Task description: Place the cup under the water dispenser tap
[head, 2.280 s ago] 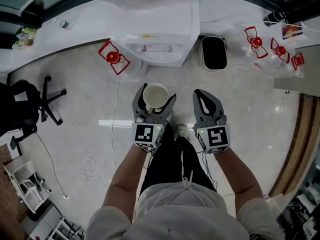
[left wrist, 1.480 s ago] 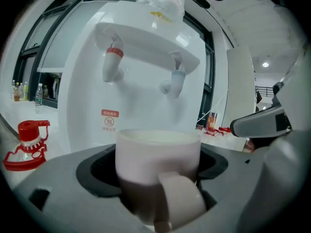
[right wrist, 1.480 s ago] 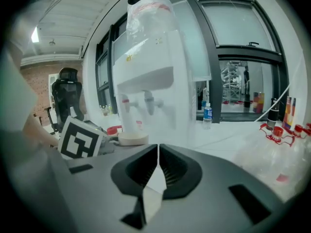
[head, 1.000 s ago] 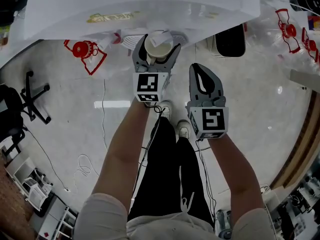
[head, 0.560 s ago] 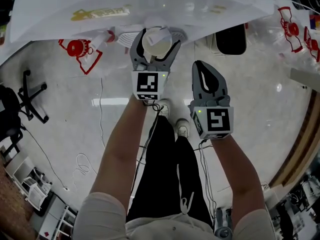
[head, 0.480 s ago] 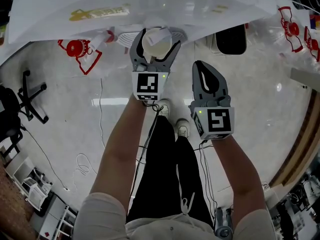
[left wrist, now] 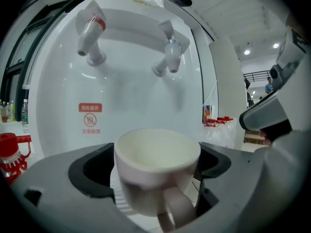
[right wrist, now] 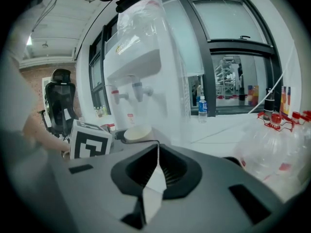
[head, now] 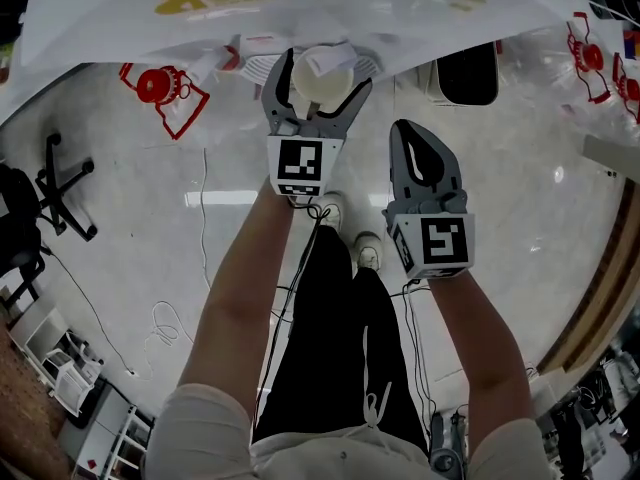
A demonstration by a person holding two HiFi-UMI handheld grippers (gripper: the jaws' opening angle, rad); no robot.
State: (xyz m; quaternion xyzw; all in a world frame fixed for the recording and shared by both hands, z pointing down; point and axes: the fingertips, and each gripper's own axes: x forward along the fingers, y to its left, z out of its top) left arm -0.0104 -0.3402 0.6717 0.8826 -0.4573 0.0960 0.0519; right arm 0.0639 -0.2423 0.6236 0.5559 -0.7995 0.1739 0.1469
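A white cup with its handle toward me stands on the slatted drip tray of the white water dispenser, below the right-hand tap; a red-marked tap is to the left. My left gripper surrounds the cup, its jaws have just been opening, and narrow dark gaps show on both sides of the cup. In the head view the cup sits between the left gripper jaws under the dispenser's edge. My right gripper hangs beside it, shut and empty, its jaws meeting in its own view.
A black bin stands right of the dispenser. Red-capped empty water jugs lie on the floor at the left and far right. An office chair and loose cables are at the left.
The cup was carried forward to the dispenser and now sits under the tap. The left jaws stand slightly wider around it than half a second ago. The right gripper has kept still.
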